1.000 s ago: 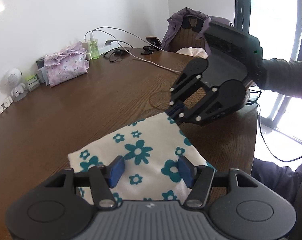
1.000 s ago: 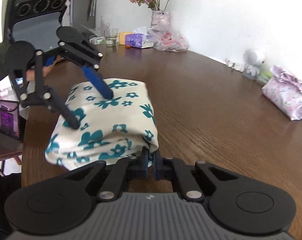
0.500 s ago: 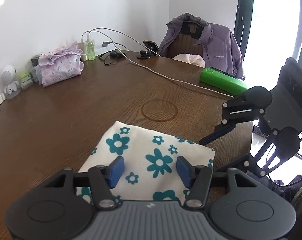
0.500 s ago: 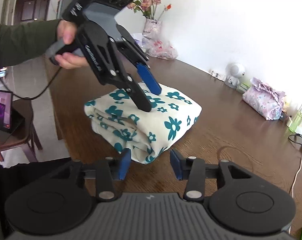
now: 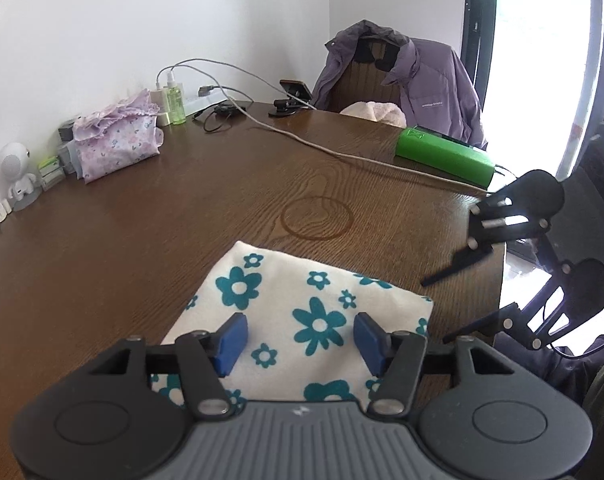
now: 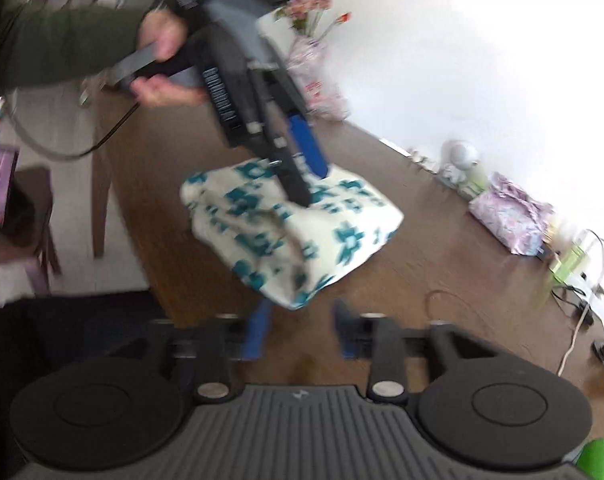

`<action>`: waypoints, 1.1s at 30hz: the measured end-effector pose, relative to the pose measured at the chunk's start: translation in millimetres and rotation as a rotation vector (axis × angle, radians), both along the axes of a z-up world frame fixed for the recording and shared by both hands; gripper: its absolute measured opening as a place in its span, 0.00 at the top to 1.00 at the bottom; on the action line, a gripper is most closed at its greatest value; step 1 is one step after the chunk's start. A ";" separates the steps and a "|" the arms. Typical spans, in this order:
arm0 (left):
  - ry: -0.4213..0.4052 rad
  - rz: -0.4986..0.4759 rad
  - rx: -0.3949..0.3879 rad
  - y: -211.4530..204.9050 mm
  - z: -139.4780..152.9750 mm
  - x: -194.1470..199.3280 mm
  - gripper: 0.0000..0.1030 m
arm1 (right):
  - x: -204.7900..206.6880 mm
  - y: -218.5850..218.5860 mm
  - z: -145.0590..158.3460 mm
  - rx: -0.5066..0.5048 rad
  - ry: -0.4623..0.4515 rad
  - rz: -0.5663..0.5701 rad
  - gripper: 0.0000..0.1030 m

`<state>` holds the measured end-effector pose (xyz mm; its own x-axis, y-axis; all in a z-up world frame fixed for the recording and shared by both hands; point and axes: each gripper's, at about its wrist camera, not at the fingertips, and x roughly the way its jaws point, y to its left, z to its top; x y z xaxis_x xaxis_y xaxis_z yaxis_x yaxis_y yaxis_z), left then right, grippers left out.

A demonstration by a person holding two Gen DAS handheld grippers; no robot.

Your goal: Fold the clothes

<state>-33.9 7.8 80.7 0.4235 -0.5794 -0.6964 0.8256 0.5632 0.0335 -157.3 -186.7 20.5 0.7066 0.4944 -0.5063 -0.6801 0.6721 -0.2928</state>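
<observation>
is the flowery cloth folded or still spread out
Folded. The floral cloth lies as a compact bundle on the table, with stacked layers showing along its near edge in the right wrist view; neither gripper holds it.

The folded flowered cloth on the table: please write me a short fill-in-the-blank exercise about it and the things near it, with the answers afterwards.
1. The flowers printed on the folded cloth are ____ in colour.
2. The cloth lies on a brown ____ table.
3. The long box near the table's far edge is ____.
4. The jacket hanging over the chair is ____.

Missing words: teal; wooden; green; purple
</observation>
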 end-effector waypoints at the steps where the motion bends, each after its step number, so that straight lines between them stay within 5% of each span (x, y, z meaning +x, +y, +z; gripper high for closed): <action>1: 0.006 -0.016 0.003 -2.0 0.5 -2.3 0.45 | 4.0 0.6 0.8 0.018 -0.003 -0.001 0.55; 3: 0.009 -0.048 0.021 -7.1 -1.0 -8.2 0.45 | 13.9 5.0 -2.5 0.030 -0.001 0.006 0.64; 4: -0.001 -0.053 0.040 -9.2 -3.8 -11.7 0.44 | 16.6 9.2 -6.3 0.020 0.005 0.015 0.86; 5: -0.008 -0.051 0.054 -10.0 -6.6 -13.2 0.43 | 15.7 11.4 -8.9 0.017 0.004 0.022 0.91; 11: 0.045 -0.032 -0.025 5.8 -7.4 -6.5 0.40 | -2.6 5.9 -8.0 -0.057 0.008 0.062 0.95; 17: 0.073 -0.006 -0.062 13.1 -4.1 0.9 0.42 | -13.9 2.0 23.9 0.042 -0.030 0.163 0.89; 18: 0.072 -0.006 -0.057 12.1 -4.4 -0.2 0.42 | -13.4 5.3 26.1 0.030 -0.061 0.182 0.79; 19: 0.066 -0.009 -0.048 11.1 -5.0 -2.2 0.41 | -11.3 8.4 27.8 0.007 -0.101 0.196 0.53; 21: 0.047 -0.020 -0.031 9.4 -7.4 -6.7 0.39 | -3.6 14.2 29.4 -0.040 -0.151 0.230 0.31; 23: 0.032 -0.033 -0.022 8.9 -10.1 -9.8 0.37 | 11.4 19.0 25.0 -0.087 -0.107 0.309 0.43; 24: 0.030 -0.035 -0.021 9.6 -11.3 -9.9 0.37 | 17.8 21.6 21.1 -0.112 -0.088 0.333 0.77; 25: 0.030 -0.034 -0.018 10.0 -12.0 -9.6 0.37 | 22.7 24.2 17.0 -0.140 -0.082 0.338 0.85; 33: 0.011 -0.049 -0.007 13.0 -12.1 -9.5 0.36 | 11.8 21.8 17.8 -0.132 -0.079 0.307 0.98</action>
